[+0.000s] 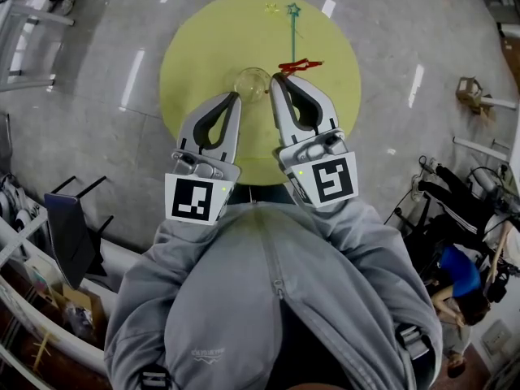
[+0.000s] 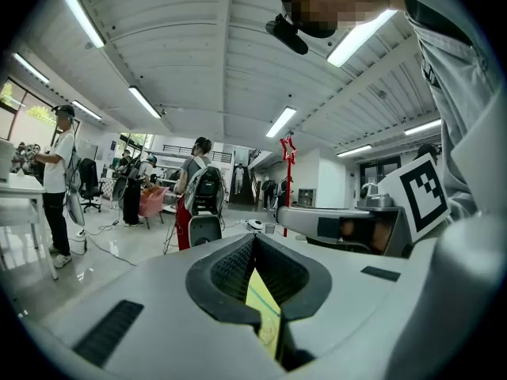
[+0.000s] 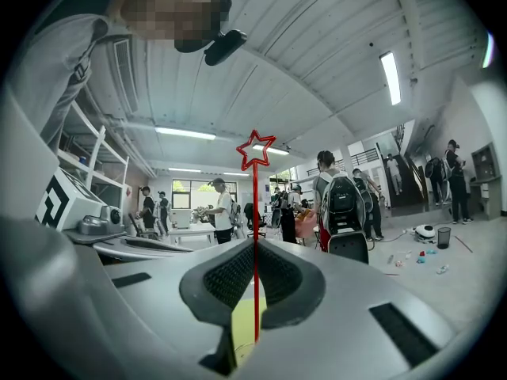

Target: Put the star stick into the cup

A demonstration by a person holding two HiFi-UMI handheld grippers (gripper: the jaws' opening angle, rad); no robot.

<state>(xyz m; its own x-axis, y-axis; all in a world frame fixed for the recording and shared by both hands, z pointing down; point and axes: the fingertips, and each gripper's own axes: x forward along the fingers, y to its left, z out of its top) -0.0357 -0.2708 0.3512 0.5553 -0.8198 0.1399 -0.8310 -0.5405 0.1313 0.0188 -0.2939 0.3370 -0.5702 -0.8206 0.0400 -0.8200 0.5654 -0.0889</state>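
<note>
A clear glass cup (image 1: 252, 82) stands near the middle of the round yellow table (image 1: 203, 47). My right gripper (image 1: 277, 79) is shut on a thin red star stick (image 1: 301, 63), just right of the cup's rim. The red star stick (image 3: 255, 212) rises upright from the closed right gripper (image 3: 254, 248), its star outline on top. My left gripper (image 1: 236, 97) is shut with nothing in it, its tip beside the cup's near left side. From the left gripper (image 2: 254, 242) view, the red star stick (image 2: 287, 149) shows above the right gripper (image 2: 341, 224).
A teal star stick (image 1: 293, 24) and a small yellow star (image 1: 270, 9) lie at the table's far side. A dark chair (image 1: 69, 226) stands on the floor at left and cluttered equipment (image 1: 455, 210) at right. Several people (image 3: 341, 196) stand in the room.
</note>
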